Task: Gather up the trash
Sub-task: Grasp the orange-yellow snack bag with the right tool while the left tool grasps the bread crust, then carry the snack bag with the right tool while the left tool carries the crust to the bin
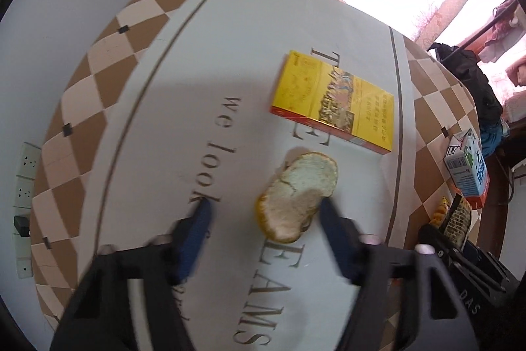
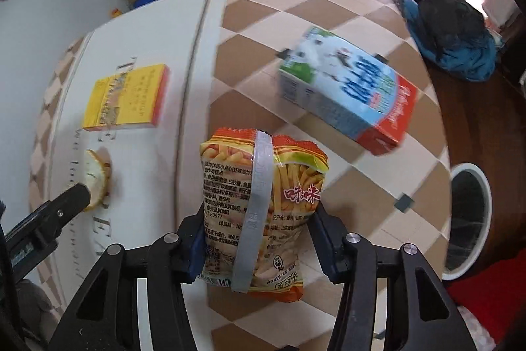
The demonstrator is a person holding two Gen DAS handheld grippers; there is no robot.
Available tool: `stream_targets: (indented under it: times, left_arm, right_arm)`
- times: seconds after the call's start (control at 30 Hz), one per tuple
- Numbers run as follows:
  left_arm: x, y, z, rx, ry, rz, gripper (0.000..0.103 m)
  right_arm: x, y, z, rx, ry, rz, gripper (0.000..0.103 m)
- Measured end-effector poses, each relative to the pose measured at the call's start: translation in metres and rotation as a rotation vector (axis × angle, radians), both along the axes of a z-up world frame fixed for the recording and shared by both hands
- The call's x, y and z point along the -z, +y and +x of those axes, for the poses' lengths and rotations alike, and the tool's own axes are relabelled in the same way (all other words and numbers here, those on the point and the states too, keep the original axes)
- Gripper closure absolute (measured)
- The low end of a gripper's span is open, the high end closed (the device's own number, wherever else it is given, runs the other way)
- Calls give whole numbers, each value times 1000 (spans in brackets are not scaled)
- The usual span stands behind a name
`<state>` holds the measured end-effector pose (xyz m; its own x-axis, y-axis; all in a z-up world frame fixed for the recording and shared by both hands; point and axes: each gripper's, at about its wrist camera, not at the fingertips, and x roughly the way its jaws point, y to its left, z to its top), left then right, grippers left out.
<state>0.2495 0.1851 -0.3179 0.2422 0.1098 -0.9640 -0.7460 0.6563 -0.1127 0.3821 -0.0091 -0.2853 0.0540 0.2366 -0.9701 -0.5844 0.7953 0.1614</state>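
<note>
The right tool [image 2: 258,244] stands over the checked edge of the tabletop [image 2: 345,12], its two fingers clamped on the sides of an orange snack bag [image 2: 259,216] with a grey tape strip down its middle. To the left, the left tool [image 1: 263,219] straddles a piece of orange peel [image 1: 297,196] lying white side up on the tabletop's lettered white cloth; its right finger [image 1: 332,226] touches the peel while the left finger stands apart, so nothing is gripped. Just beyond the peel lies a flat yellow box [image 1: 332,101]. Farther right, a blue-and-white milk carton [image 2: 345,87] lies on its side. A white-rimmed bin [image 2: 468,216] sits below the tabletop's right edge.
</note>
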Motion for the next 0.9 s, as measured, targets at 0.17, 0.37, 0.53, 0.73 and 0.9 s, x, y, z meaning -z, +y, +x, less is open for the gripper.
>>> stream_targets:
  times: [0.17, 0.37, 0.53, 0.73, 0.9]
  left_arm:
    - [-9, 3, 3, 8, -20, 31, 98]
    - [-29, -3, -6, 29, -32, 104, 99]
    - [-54, -17, -29, 38, -52, 163, 99]
    - [-96, -41, -66, 64, -101, 202, 99]
    - [-144, -79, -71, 133, -162, 254, 99]
  right_arm:
    - [-1, -1, 2, -1, 0, -2, 47]
    - [-2, -3, -8, -16, -7, 5, 47]
    - [-12, -17, -21, -30, -1, 48, 47]
    - [-47, -47, -40, -15, 14, 152, 47]
    - [-86, -80, -49, -13, -10, 215, 47]
